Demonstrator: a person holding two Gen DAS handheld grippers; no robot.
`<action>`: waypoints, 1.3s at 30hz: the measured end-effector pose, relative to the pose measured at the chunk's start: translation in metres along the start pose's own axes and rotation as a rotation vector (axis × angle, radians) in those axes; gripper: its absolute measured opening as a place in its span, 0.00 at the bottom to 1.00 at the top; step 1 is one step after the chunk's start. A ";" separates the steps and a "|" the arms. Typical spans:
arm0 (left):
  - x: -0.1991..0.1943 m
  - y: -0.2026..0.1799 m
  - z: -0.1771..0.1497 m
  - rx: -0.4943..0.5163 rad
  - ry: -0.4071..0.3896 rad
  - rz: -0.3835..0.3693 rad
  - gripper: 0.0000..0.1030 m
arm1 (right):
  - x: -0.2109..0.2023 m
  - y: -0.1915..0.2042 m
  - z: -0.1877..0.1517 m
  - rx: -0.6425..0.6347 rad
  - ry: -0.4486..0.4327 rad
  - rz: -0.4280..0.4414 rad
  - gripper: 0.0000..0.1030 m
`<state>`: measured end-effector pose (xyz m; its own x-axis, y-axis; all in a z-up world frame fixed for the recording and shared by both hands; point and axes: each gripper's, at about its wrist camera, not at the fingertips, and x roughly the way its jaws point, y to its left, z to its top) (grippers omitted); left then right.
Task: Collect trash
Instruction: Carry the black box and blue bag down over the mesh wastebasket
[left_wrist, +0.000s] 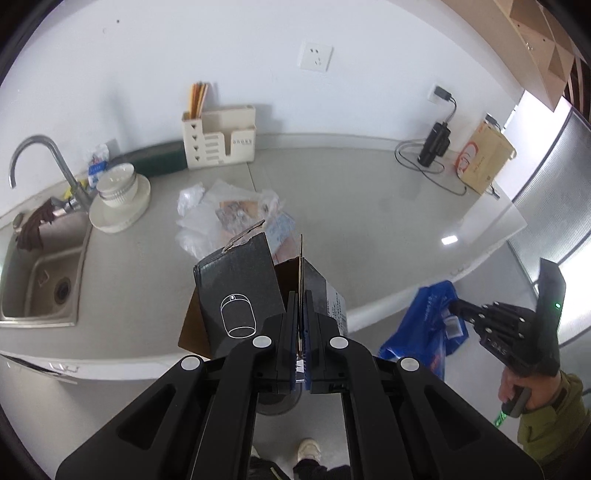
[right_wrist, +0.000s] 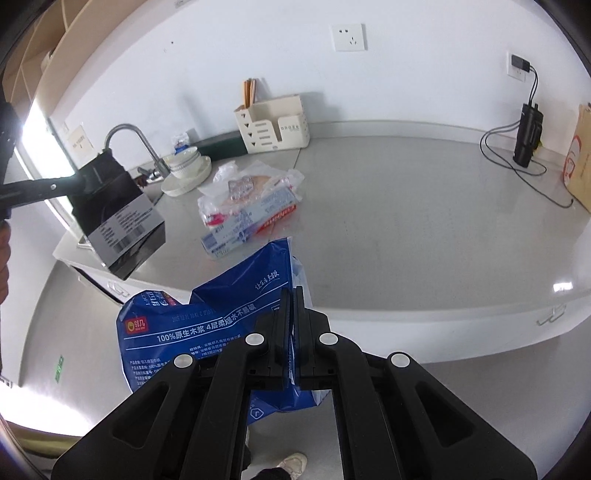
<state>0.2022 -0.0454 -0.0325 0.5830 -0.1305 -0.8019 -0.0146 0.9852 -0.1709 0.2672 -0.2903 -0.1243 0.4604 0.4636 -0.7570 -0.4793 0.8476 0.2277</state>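
My left gripper (left_wrist: 301, 295) is shut on a flap of an open black cardboard box (left_wrist: 236, 291) and holds it off the front edge of the counter; the box also shows in the right wrist view (right_wrist: 122, 229). My right gripper (right_wrist: 293, 295) is shut on a blue plastic tissue bag (right_wrist: 221, 321), held in the air in front of the counter; it also shows in the left wrist view (left_wrist: 428, 325). More trash lies on the counter: crumpled clear plastic wrappers (right_wrist: 251, 184) and a flat blue-and-red carton (right_wrist: 247, 229).
A sink (left_wrist: 40, 273) with a tap (left_wrist: 37, 147) is at the left. Stacked white bowls on a plate (left_wrist: 118, 192), a cream utensil holder (left_wrist: 218, 136), a black device with cables (left_wrist: 436, 144) and a brown cardboard box (left_wrist: 484, 158) stand on the grey counter (left_wrist: 369, 221).
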 end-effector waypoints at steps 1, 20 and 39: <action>0.001 -0.001 -0.006 -0.006 0.007 -0.005 0.01 | 0.005 0.000 -0.006 0.006 0.014 -0.002 0.02; 0.158 0.055 -0.167 -0.125 0.252 0.024 0.01 | 0.159 0.012 -0.112 0.039 0.193 -0.044 0.02; 0.394 0.131 -0.282 -0.058 0.299 0.029 0.01 | 0.381 -0.019 -0.229 0.094 0.293 -0.141 0.02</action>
<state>0.2011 0.0013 -0.5319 0.3166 -0.1381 -0.9385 -0.0794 0.9820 -0.1713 0.2806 -0.1894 -0.5574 0.2763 0.2580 -0.9258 -0.3491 0.9244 0.1535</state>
